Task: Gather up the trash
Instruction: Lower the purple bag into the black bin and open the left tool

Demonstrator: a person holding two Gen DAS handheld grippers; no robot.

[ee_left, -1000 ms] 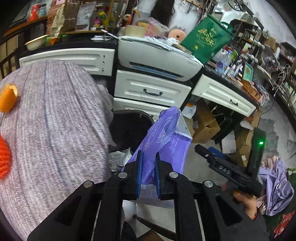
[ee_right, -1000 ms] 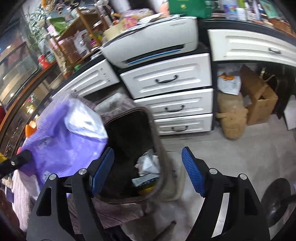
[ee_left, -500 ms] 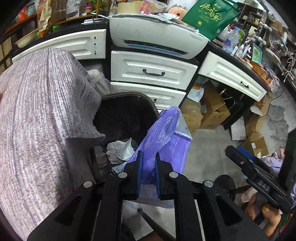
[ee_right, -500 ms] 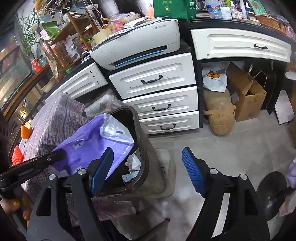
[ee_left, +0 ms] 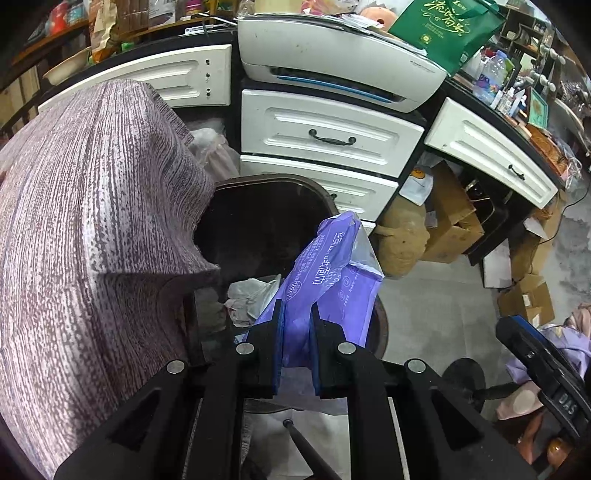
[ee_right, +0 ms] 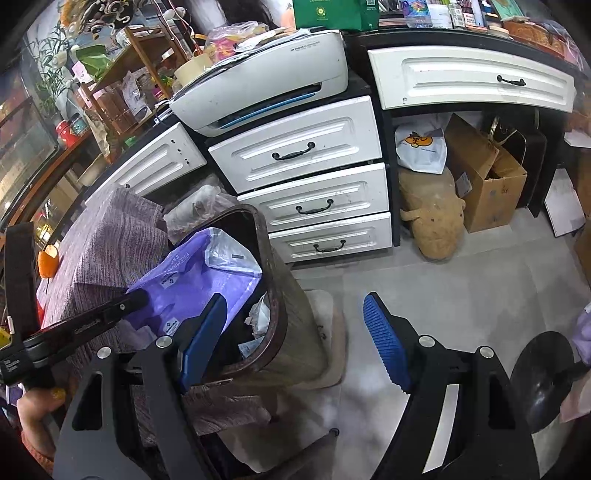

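The left wrist view looks forward and down along its tongs (ee_left: pixel 297 345), close above the open trash bin (ee_left: pixel 266 221) at 12 o'clock. The right wrist view sits a little farther off and faces the same way, with the trash bin (ee_right: pixel 273 291) at 10 o'clock. Both share the bin, white drawers (ee_left: pixel 328 136) and printer (ee_left: pixel 332 70).

A cluttered home office or small shop back room, by the look of it. A white printer (ee_right: pixel 266 77) sits on a dark worktop (ee_right: pixel 424 40) above white drawers (ee_right: pixel 306 184) with black handles. The worktop's back edge is crowded with bottles, papers and a green gift bag (ee_left: pixel 447 33). Open cardboard boxes (ee_right: pixel 484 173) and a tan plush toy (ee_right: pixel 432 225) lie on the grey tiled floor (ee_right: pixel 443 295) under the worktop. A wooden shelf (ee_right: pixel 144 62) at the left end holds packets, possibly snacks, and a brown waste bin (ee_right: pixel 284 314) stands by the drawers
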